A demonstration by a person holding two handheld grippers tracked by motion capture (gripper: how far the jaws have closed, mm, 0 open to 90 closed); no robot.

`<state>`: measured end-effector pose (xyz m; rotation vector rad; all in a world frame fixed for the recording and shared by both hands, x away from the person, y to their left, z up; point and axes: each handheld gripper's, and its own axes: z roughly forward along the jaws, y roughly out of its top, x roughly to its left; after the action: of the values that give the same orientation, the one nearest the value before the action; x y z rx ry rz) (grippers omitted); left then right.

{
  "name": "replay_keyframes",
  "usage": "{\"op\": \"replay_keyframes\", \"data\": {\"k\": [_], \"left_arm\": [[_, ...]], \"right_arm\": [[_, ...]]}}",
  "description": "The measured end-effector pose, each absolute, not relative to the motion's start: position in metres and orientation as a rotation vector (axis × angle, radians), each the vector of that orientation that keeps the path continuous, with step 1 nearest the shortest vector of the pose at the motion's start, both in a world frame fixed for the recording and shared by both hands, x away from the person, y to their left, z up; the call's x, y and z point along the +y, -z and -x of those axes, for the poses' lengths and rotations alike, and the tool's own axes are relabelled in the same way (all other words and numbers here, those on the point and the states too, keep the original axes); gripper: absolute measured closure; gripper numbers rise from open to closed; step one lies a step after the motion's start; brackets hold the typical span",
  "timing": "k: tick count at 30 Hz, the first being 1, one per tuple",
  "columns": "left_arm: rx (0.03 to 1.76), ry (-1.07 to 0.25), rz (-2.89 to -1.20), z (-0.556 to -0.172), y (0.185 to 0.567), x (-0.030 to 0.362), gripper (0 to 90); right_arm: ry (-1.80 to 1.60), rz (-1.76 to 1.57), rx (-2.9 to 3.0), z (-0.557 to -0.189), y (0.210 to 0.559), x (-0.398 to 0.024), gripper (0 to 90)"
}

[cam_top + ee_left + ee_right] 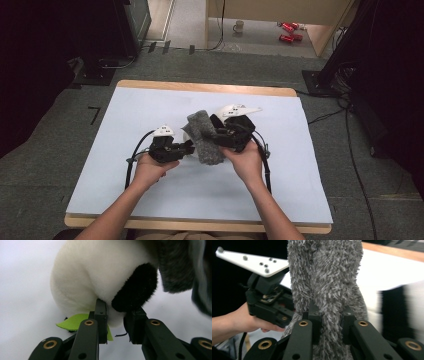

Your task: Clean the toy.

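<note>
Plush toy [100,277] pinched by left gripper [115,315] fingers; right gripper [329,322] view shows fingers clamping grey fuzzy cloth [327,277].

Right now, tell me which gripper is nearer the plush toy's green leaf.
Left. The left gripper is shut on the plush toy right beside the green leaf. The right gripper is shut on the grey cloth, farther off.

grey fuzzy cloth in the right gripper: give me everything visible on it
The grey cloth looks like shaggy, long-pile fleece, plain grey, no print. It hangs bunched in vertical folds, and the right gripper is shut on its middle, pads pressed into the pile. In the high view it sits mid-table over the white sheet, draped against the white-and-black plush toy that the left gripper pinches.
</note>
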<state>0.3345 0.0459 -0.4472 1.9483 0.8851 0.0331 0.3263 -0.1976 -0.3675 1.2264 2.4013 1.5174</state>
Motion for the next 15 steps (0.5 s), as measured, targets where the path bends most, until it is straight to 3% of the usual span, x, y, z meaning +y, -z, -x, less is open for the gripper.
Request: {"op": "replay_keyframes", "data": {"k": [5,15], "left_arm": [[0.876,-0.062,-1.968,-0.331,0.448,0.041,74.1],[0.872,-0.074,-1.974,-0.333,0.449,0.042,75.2]], "right_arm": [[-1.416,-1.237,2.464,-0.333,0.388,-0.185,77.2],[-1.295,-1.313,2.314,-0.345,0.387,-0.226,77.0]]}}
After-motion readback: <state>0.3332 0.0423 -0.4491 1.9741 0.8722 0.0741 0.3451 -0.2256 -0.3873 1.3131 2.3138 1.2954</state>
